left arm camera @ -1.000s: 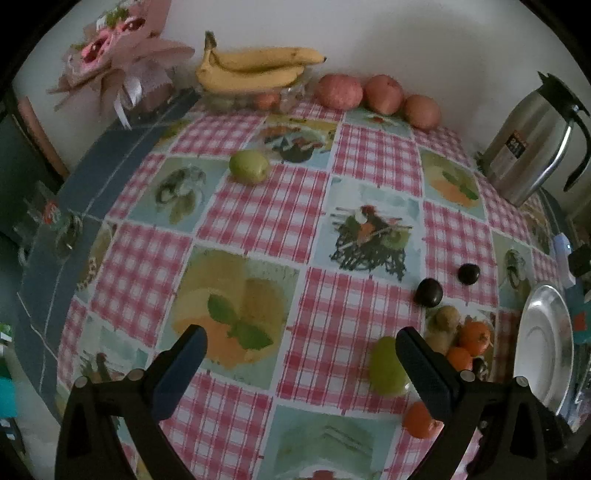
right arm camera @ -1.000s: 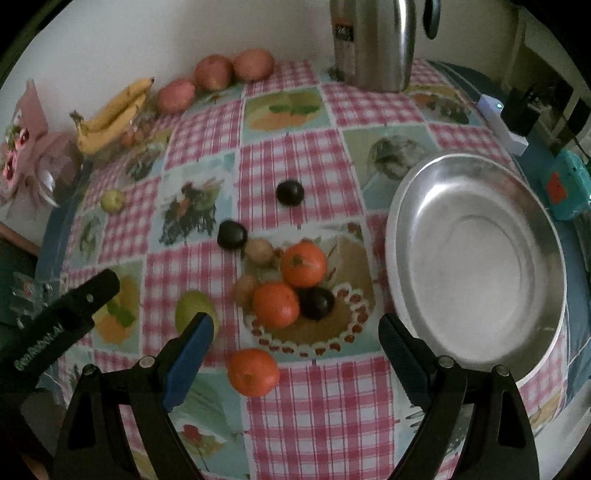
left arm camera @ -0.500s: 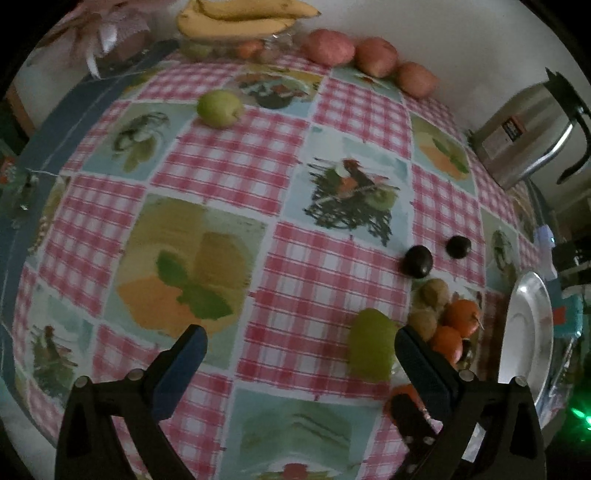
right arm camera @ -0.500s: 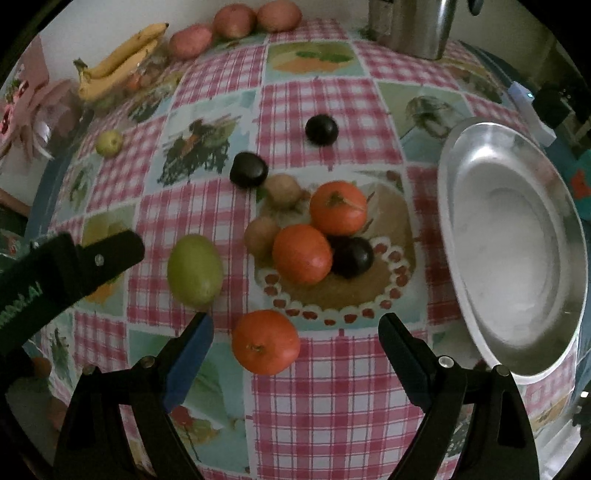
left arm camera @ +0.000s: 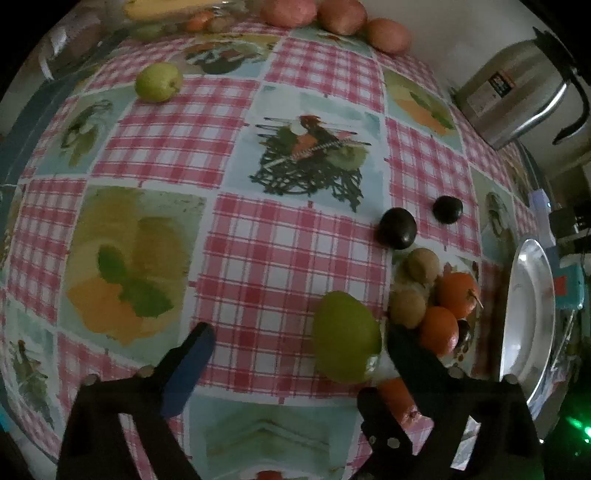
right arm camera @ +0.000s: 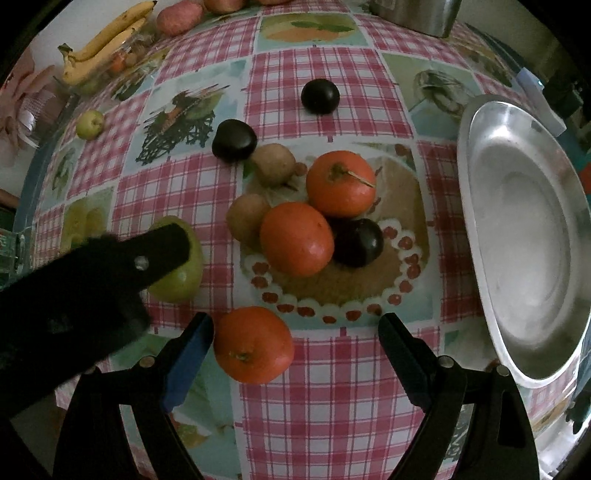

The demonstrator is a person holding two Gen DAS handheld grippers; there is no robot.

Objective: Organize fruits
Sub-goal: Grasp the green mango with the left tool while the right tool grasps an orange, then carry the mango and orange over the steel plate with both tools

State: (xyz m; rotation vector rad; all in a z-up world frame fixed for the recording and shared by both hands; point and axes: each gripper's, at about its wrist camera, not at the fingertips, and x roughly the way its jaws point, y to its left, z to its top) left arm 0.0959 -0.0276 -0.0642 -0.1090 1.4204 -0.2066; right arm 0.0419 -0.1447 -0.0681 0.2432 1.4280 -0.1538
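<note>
a table under a red-checked tablecloth (right arm camera: 332, 387) with printed fruit panels fills both views. at its right edge lies a wide, shallow metal plate (right arm camera: 491, 258), bare inside. a steel kettle (left arm camera: 517, 99) stands near the far right corner. bananas (right arm camera: 99, 40) lie far left by the wall, with three reddish fruits (left arm camera: 317, 14) in a row beside them.

the left gripper (left arm camera: 299, 354) points steeply down, its fingers spread wide and just now closing in; the large green fruit (left arm camera: 345, 336) sits between them, against the right-hand finger, with a clear gap to the other, so not yet pinched. the right gripper (right arm camera: 295, 339) points straight down, fingers spread wide and unmoving, with a lone orange (right arm camera: 253, 345) between them, just beside its left-hand finger; contact cannot be told.

just beyond, two more oranges (right arm camera: 295, 238), two brown fruits (right arm camera: 273, 164) and a dark plum (right arm camera: 358, 242) cluster touching. two more dark fruits (right arm camera: 319, 96) lie farther off, apart. a small green apple (right arm camera: 89, 124) sits alone far left.
</note>
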